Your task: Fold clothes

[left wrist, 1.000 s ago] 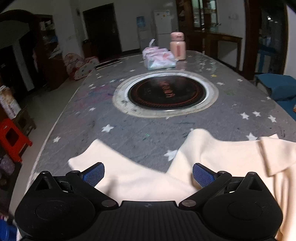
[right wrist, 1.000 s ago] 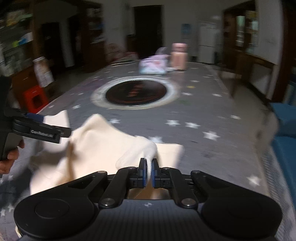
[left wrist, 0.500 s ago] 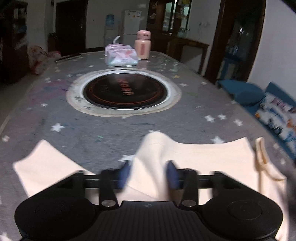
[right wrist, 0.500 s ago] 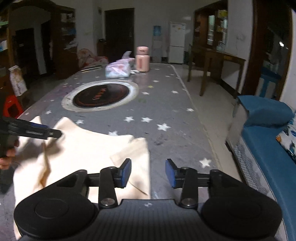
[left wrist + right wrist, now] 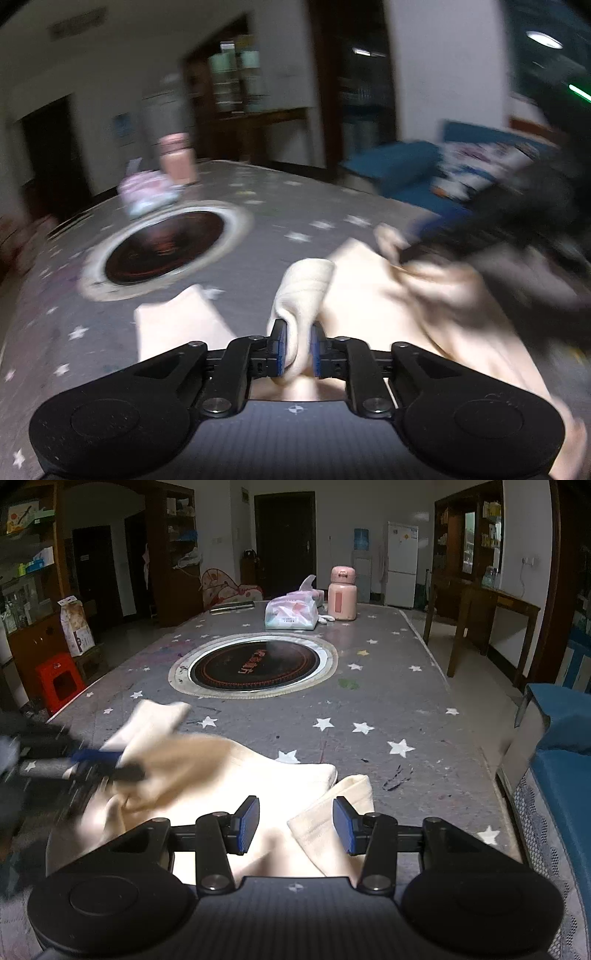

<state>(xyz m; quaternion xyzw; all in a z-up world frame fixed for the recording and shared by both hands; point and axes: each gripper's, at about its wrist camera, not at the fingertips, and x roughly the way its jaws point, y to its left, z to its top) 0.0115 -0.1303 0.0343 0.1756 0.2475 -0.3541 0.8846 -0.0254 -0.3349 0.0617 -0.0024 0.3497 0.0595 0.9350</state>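
Note:
A cream garment [image 5: 236, 786] lies crumpled on the near end of the grey star-patterned table [image 5: 369, 686]. My left gripper [image 5: 296, 347] is shut on a raised fold of the garment [image 5: 306, 288] and lifts it; that view is blurred by motion. It also shows at the left of the right wrist view [image 5: 99, 764], blurred, holding cloth. My right gripper [image 5: 294, 825] is open, its blue pads on either side of a cream sleeve end [image 5: 332, 819] without pinching it. In the left wrist view the right gripper [image 5: 480, 236] is a dark blur over the garment.
A round black hotplate with a pale ring [image 5: 255, 662] is set in the table's middle. A tissue pack [image 5: 291, 614] and a pink flask [image 5: 342, 592] stand at the far end. A blue sofa [image 5: 561, 760] runs along the right; a red stool [image 5: 59, 679] stands on the left.
My left gripper has shut on a fold of the garment and swung it up and to the right. My right gripper let go of the cloth and stands open above the sleeve.

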